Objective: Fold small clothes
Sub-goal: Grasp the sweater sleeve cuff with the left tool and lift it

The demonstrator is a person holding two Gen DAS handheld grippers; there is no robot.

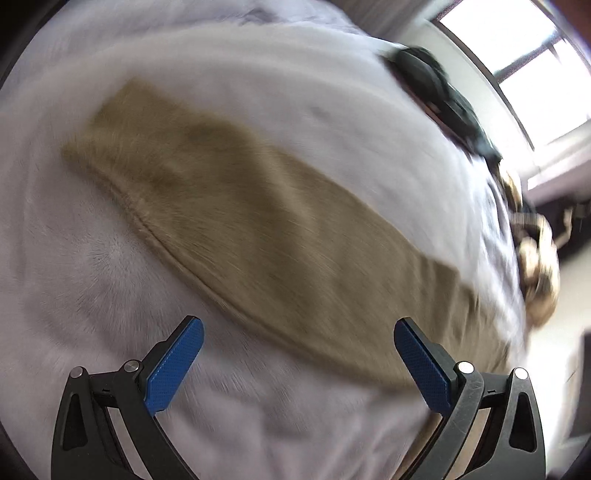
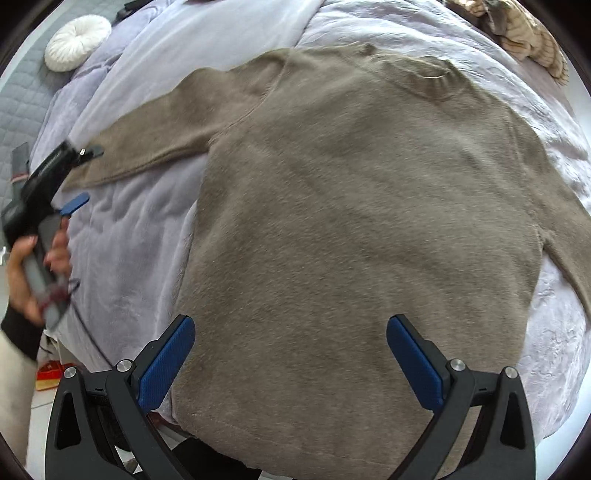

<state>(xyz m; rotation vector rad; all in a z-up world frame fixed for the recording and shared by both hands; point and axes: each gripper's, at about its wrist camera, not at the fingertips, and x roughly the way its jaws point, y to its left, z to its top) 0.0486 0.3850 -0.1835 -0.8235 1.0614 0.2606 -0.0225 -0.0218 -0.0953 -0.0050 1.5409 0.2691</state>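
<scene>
A tan-brown sweater (image 2: 351, 206) lies flat and spread out on a pale lilac bed cover (image 2: 140, 236), neckline at the far side, hem toward me. Its left sleeve (image 2: 166, 133) stretches out to the left; the same sleeve (image 1: 236, 221) fills the blurred left wrist view. My right gripper (image 2: 291, 343) is open and empty above the sweater's lower body. My left gripper (image 1: 299, 347) is open and empty just above the sleeve's near part. It also shows in the right wrist view (image 2: 79, 177), held by a hand beside the sleeve's cuff.
A white round cushion (image 2: 77, 42) lies on a grey quilted surface at the far left. A heap of beige clothes (image 2: 524, 33) sits at the far right, with dark clothes (image 1: 439, 96) beside it. The bed's near edge drops to the floor (image 2: 51, 376) at lower left.
</scene>
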